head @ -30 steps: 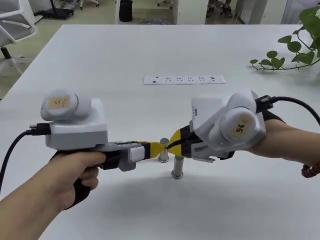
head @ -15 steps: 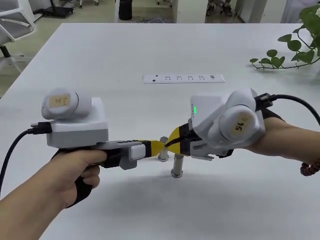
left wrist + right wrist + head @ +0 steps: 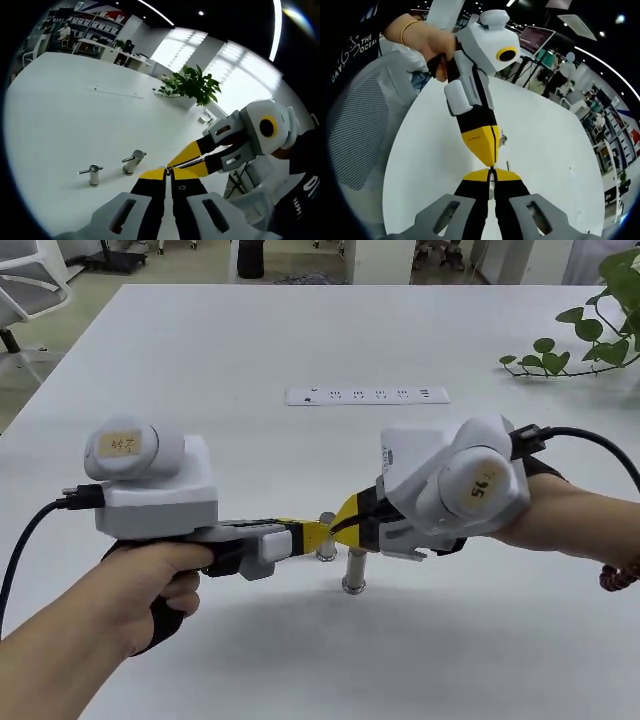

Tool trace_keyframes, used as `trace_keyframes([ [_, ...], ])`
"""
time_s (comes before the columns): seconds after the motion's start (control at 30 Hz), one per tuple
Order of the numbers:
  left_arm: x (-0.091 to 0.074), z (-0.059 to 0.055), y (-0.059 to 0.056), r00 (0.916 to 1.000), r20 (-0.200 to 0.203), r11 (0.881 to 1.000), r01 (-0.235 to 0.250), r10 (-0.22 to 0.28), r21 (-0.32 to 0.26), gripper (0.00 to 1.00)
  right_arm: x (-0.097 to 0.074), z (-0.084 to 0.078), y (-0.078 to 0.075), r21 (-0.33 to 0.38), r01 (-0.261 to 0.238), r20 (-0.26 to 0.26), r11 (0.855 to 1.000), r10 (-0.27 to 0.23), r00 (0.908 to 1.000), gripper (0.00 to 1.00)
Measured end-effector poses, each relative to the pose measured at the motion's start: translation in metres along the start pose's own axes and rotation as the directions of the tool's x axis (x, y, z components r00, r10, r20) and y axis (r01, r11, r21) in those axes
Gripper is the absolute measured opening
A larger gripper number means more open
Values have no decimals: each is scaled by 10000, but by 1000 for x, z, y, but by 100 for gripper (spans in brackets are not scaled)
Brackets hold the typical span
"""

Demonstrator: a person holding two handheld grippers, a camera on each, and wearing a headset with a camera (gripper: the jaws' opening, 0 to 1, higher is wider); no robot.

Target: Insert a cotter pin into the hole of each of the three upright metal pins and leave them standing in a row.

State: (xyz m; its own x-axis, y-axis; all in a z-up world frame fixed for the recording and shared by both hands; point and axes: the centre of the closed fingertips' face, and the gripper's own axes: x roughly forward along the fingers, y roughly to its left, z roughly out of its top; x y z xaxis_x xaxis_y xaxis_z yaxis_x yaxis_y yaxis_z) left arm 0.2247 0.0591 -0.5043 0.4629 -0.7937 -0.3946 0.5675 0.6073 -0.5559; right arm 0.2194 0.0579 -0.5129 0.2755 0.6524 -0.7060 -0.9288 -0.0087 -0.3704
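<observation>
Third metal pin [image 3: 491, 186] clamped between right gripper [image 3: 491, 172] jaws, against clenched left gripper [image 3: 168, 172] (two standing pins [image 3: 132, 162] nearby)

I can make out two short silvery metal pins standing upright on the white table, toward its near edge and about midway between its left and right edges. The front pin [image 3: 353, 570] has a round flared foot. The rear pin [image 3: 327, 552] stands just beside it and is partly hidden. In the left gripper view each carries a thin cotter pin [image 3: 85, 171] crosswise through its upper part, the ends poking out. A small silvery piece [image 3: 491, 183] sits pinched in the right gripper [image 3: 491, 175]; I cannot tell what it is.
</observation>
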Motion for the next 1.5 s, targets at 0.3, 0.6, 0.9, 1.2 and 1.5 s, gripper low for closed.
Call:
trace_keyframes([
  [0.3,-1,1,-1,9999,117,9990,108,-113,422,0,0,0,0,856,-79,187,9963,63,9998,0],
  [0.6,-3,4,0,9988,431,9955,173,-214,930,0,0,1,1,2886,-580,1007,9557,299,9945,4],
  [0.9,-11,2,-1,9956,741,9879,466,-581,1477,0,-2,-1,5,4692,-1363,1794,8725,570,9821,6],
  [1.2,-18,-1,-5,9916,754,9701,851,-1047,2273,0,-6,1,12,5508,-2230,2495,8043,963,9636,7],
  [1.5,-22,-12,-14,9872,466,9602,1370,-1527,2434,0,-8,2,27,5963,-3024,2931,7436,1490,9444,8],
])
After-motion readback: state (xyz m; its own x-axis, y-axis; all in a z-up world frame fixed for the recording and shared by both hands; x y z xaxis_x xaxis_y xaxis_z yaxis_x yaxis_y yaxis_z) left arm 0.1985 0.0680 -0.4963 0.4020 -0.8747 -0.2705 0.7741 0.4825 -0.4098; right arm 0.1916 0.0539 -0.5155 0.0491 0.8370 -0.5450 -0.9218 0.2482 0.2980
